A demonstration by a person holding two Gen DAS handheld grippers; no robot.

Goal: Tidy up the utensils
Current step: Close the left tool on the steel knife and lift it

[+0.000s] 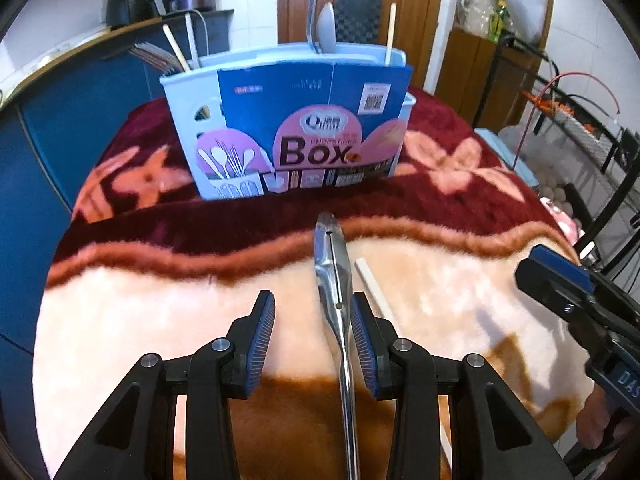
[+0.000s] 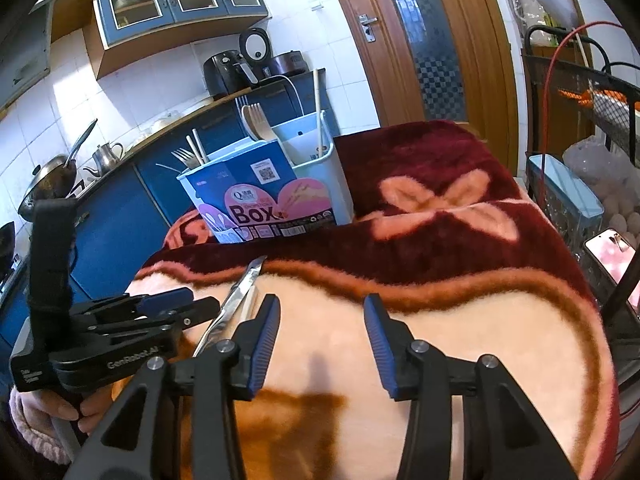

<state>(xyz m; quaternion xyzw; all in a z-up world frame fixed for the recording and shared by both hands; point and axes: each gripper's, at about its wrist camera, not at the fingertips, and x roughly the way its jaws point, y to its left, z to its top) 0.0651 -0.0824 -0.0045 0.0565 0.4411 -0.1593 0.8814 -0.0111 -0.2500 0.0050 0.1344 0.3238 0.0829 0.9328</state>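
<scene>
A shiny slotted metal utensil point(image 1: 334, 280) lies lengthwise on the blanket point(image 1: 160, 304), handle toward me. My left gripper point(image 1: 314, 312) is open around it; the utensil sits close against the right pad point(image 1: 362, 320), well apart from the left pad. A white chopstick point(image 1: 374, 288) lies just to its right. The blue utensil box point(image 1: 288, 120) stands beyond, with forks, chopsticks and a spoon upright in it. In the right wrist view my right gripper point(image 2: 322, 316) hovers open over bare blanket with nothing between its fingers. To its left are the left gripper point(image 2: 200, 300), utensil point(image 2: 236, 304) and box point(image 2: 272, 196).
The blanket-covered table drops off on the left toward blue kitchen cabinets point(image 2: 112, 232). A black wire rack point(image 2: 600, 92) with a red cable, a phone point(image 2: 612, 256) and a light blue container point(image 2: 568, 196) crowd the right edge. A wooden door point(image 2: 420, 40) stands behind.
</scene>
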